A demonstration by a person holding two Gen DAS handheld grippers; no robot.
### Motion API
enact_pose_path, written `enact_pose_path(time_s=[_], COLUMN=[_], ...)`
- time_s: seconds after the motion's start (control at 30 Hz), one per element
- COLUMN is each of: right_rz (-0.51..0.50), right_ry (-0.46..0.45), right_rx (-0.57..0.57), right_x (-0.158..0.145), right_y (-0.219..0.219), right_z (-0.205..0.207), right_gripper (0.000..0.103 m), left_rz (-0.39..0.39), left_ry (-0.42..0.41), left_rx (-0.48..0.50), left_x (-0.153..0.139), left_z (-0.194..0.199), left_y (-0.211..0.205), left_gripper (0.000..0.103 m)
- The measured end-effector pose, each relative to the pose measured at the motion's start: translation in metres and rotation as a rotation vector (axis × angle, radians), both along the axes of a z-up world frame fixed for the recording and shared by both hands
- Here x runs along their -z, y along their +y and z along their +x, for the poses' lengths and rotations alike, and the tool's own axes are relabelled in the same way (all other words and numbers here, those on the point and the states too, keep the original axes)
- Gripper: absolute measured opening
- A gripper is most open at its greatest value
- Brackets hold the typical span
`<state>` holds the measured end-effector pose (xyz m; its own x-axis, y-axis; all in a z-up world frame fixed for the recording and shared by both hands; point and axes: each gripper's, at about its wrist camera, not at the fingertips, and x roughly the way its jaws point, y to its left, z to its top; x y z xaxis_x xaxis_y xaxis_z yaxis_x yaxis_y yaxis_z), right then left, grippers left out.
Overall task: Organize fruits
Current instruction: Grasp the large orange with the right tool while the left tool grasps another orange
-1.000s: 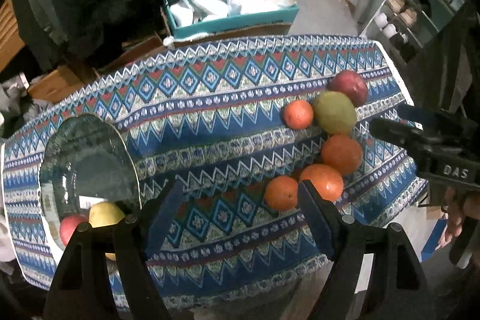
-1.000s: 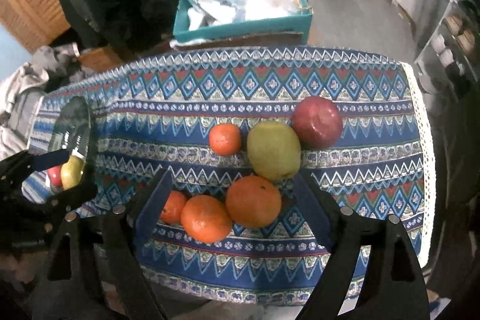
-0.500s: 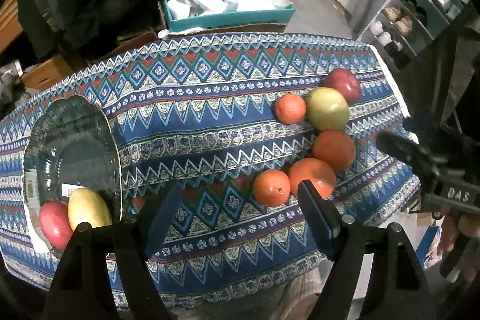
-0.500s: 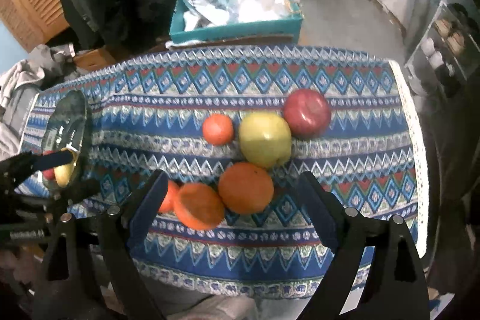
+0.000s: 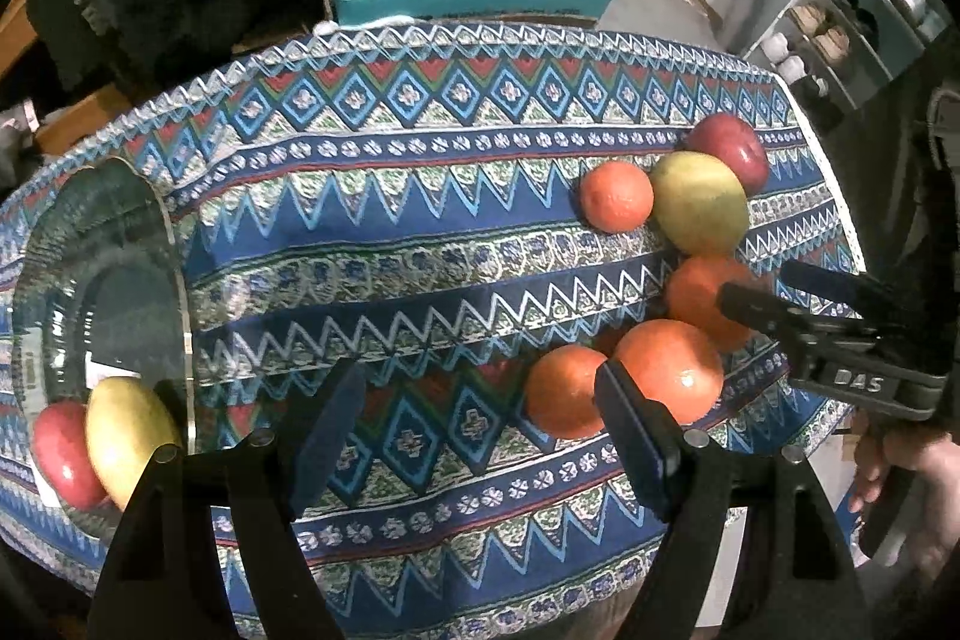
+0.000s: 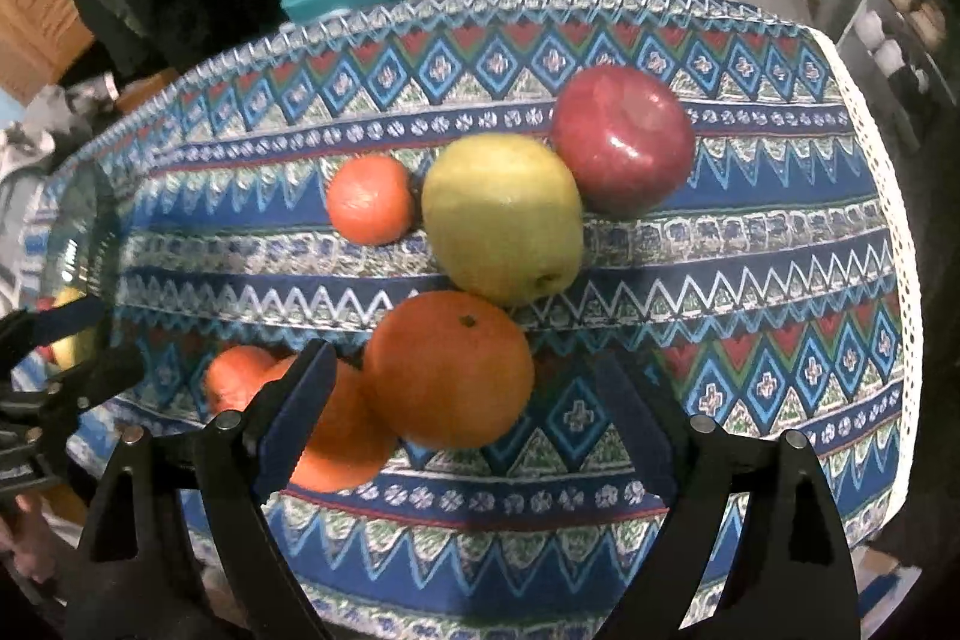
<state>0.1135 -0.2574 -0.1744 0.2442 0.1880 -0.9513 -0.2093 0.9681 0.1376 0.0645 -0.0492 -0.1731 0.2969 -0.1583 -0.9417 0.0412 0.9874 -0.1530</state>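
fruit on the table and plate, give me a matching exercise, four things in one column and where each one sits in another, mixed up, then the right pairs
Things:
1. red apple
2. small orange
3. yellow-green apple
4. yellow fruit

Places:
A. on the glass plate, beside a red fruit
B. on the tablecloth, between the small orange and the red apple
C. farthest right of the loose fruit, in the right wrist view
D. just left of the yellow-green apple

Pairs: 1-C, 2-D, 3-B, 4-A
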Motion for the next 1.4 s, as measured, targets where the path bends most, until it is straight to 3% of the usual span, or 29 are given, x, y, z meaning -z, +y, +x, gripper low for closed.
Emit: enact_pose_path(time_s=[0.1,0.43,0.53,0.67,0.87,1.4], right_rz=[0.029,-0.029,0.006,0.062,0.03,0.066], right_ry=[0.03,0.09,0.105,0.11,0.083,-0.004], right_rx=[0.017,0.02,0.038,0.018,0.024,0.061], right_x=[0.008,0.032,0.037,0.038,0.032,-0.016], right_y=[-0.001,0.006,0.002,0.002,0.005,-0.022], right_z=[0.005,0.012,0.013,0.013,0.003,-0.017], right_gripper=[0.088,0.088,0.088,0.07,0.07,0.07], left_rz=[-0.017,-0.066,-0.063,-0.07,-0.063,0.09], left_ry=[0.012,0.048,0.051,0.043,0.035,0.02], left_rx=[0.009,0.022,0.043,0.077,0.144,0.322], left_x=[0.007,0.026,0.029,0.031,0.033,0.058], left_z=[0.004,0.016,0.016,0.014,0.008,-0.001], left_y=[-0.004,-0.003,-0.003,-0.006,-0.018,-0.059], left_gripper=[0.08,0.08,0.08,0.08,0.08,0.08])
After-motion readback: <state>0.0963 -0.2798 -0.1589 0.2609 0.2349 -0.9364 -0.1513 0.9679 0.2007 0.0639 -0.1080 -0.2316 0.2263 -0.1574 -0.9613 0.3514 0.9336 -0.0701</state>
